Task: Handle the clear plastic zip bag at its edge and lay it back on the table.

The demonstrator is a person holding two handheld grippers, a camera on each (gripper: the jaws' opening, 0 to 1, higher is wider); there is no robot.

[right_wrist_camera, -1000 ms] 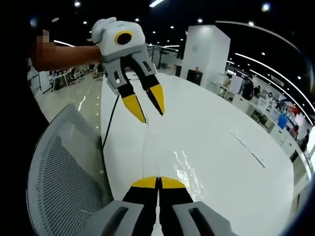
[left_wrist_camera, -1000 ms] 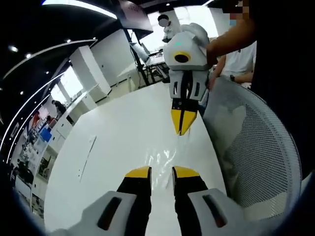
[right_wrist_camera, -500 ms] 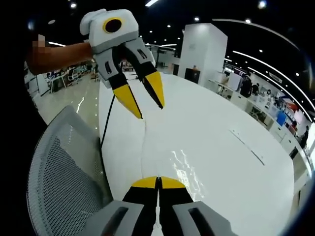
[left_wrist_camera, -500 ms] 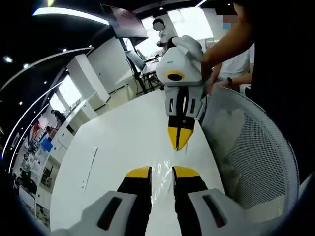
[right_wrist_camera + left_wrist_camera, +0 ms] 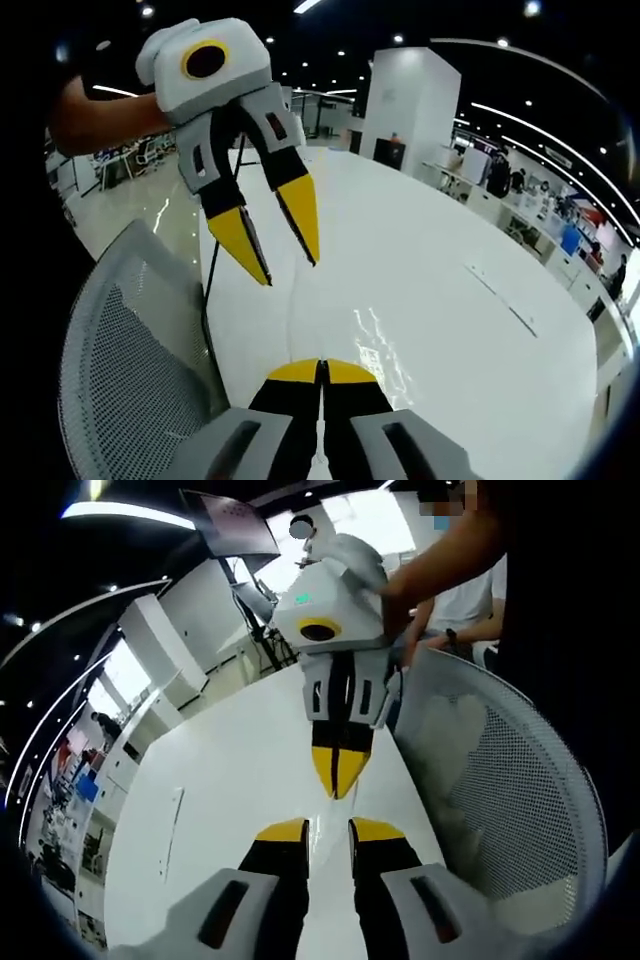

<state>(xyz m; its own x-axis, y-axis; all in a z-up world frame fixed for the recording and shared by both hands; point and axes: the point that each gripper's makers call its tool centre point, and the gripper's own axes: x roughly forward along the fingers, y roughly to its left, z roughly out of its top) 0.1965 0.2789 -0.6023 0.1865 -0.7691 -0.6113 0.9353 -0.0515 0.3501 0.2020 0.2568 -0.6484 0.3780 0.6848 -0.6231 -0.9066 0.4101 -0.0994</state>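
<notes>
The clear plastic zip bag [image 5: 375,345] glints on the white table [image 5: 440,240], its near edge running in under my right gripper [image 5: 322,368], whose jaws are shut. In the left gripper view that same right gripper [image 5: 338,778] points down at the table, tips together, just beyond my left gripper [image 5: 330,830]. A sliver of the bag [image 5: 322,832] shows between the left jaws, which stand apart. In the right gripper view the left gripper [image 5: 280,252] hangs above the table with its yellow tips spread.
A grey mesh chair back [image 5: 500,810] [image 5: 130,340] stands against the table's near edge. A black cable [image 5: 210,290] hangs down that edge. A thin strip [image 5: 170,815] lies on the table. People stand at the far end.
The two grippers have drawn closer together: each looms larger and lower in the other's view. The left stays spread, the right stays shut. The bag's glint has shrunk in the left gripper view.
</notes>
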